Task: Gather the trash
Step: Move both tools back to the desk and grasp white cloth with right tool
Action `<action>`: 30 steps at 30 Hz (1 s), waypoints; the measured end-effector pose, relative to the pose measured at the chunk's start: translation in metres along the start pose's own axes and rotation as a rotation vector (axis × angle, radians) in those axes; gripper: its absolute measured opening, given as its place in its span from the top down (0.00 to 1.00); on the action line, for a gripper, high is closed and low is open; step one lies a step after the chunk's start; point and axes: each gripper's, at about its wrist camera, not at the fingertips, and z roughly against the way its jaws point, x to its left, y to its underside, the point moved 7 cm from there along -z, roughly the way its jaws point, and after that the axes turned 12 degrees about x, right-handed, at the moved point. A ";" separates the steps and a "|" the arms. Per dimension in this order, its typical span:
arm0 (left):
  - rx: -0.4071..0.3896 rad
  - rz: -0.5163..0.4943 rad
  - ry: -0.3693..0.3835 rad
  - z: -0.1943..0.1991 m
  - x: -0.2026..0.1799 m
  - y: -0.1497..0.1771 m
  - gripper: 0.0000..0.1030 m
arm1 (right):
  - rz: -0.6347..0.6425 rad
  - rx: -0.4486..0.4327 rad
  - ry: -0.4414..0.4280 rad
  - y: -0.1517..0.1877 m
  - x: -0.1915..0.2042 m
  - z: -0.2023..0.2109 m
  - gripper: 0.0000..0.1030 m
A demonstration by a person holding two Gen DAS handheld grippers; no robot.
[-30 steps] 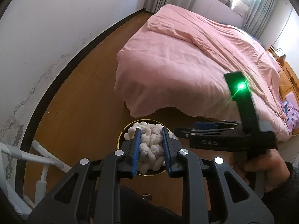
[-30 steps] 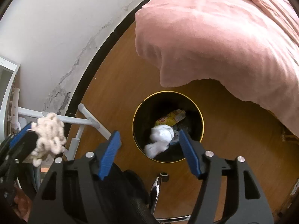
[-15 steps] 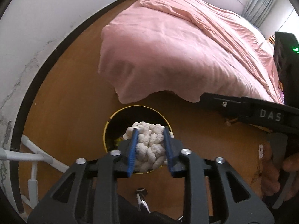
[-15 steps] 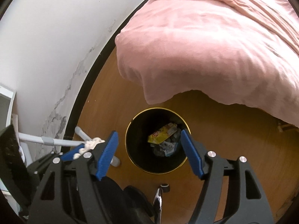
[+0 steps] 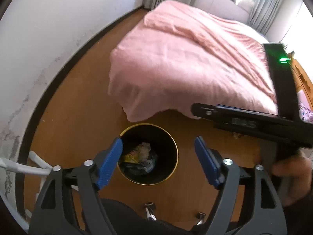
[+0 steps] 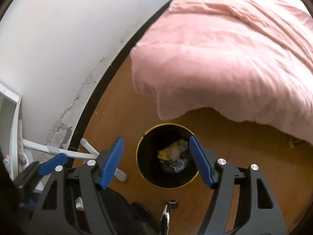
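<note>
Left gripper (image 5: 158,148) hangs over the black bin (image 5: 125,132) on the wooden floor (image 5: 82,101), jaws just sprung wide with nothing between them; the blue pads straddle the gold rim from above without touching it. Right gripper (image 6: 156,149) is also above the bin, jaws spread and empty. The trash (image 5: 139,154) lies at the bottom of the bin: a yellow wrapper, pale crumpled scraps, something bluish. Judgement: the step in hand is the drop. To do it well, keep the open jaws centred over the mouth until the piece is clear of the pads, then lift straight up so neither pad clips the rim and tips the bin. The bin stands just beside the overhang of the pink bedspread (image 5: 185,58), so draw back away from the bed. Not resolved: whether a pale knotted lump sits among the rubbish, since the bin interior is dark and the heap is smeared by blur. The left view shows the right gripper only side-on, with the person's hand (image 5: 291,178) blurred. A white frame (image 6: 58,150) by the wall is cut off, and the small dark things at the bottom edge cannot be identified.
</note>
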 end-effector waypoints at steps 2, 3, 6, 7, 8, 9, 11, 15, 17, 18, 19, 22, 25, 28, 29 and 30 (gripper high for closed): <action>-0.049 0.002 -0.033 0.030 0.007 0.006 0.15 | 0.048 -0.023 0.006 -0.001 0.019 0.009 0.34; -0.074 0.005 -0.052 0.046 0.012 0.010 0.13 | 0.073 -0.030 0.000 0.000 0.032 0.012 0.33; -0.127 0.038 -0.126 0.101 0.036 0.030 0.11 | 0.175 -0.045 -0.036 0.006 0.081 0.026 0.32; -0.149 0.064 -0.144 0.126 0.051 0.042 0.11 | 0.228 -0.052 -0.054 0.012 0.106 0.032 0.31; -0.162 0.083 -0.157 0.140 0.061 0.048 0.11 | 0.259 -0.056 -0.067 0.015 0.122 0.036 0.30; -0.180 0.109 -0.174 0.157 0.073 0.058 0.11 | 0.309 -0.059 -0.091 0.022 0.148 0.040 0.30; -0.221 0.186 -0.230 0.193 0.107 0.083 0.11 | 0.406 -0.062 -0.126 0.035 0.195 0.046 0.30; -0.292 0.362 -0.343 0.257 0.181 0.148 0.11 | 0.634 -0.046 -0.200 0.072 0.305 0.052 0.30; -0.301 0.440 -0.401 0.279 0.213 0.181 0.11 | 0.749 -0.018 -0.241 0.096 0.359 0.050 0.30; -0.300 0.496 -0.444 0.293 0.234 0.206 0.11 | 0.803 0.000 -0.259 0.108 0.384 0.048 0.30; -0.300 0.527 -0.466 0.301 0.247 0.222 0.11 | 0.849 0.017 -0.273 0.121 0.406 0.047 0.30; -0.288 0.655 -0.562 0.331 0.290 0.285 0.11 | 0.990 0.075 -0.312 0.165 0.473 0.038 0.28; -0.274 0.772 -0.611 0.351 0.321 0.340 0.11 | 1.099 0.134 -0.330 0.206 0.528 0.025 0.28; -0.278 0.856 -0.621 0.364 0.336 0.385 0.11 | 1.177 0.174 -0.324 0.249 0.569 0.013 0.21; -0.284 0.873 -0.617 0.367 0.342 0.397 0.11 | 1.202 0.181 -0.314 0.259 0.581 0.007 0.19; -0.288 0.886 -0.612 0.370 0.345 0.407 0.11 | 1.219 0.178 -0.302 0.267 0.591 0.002 0.19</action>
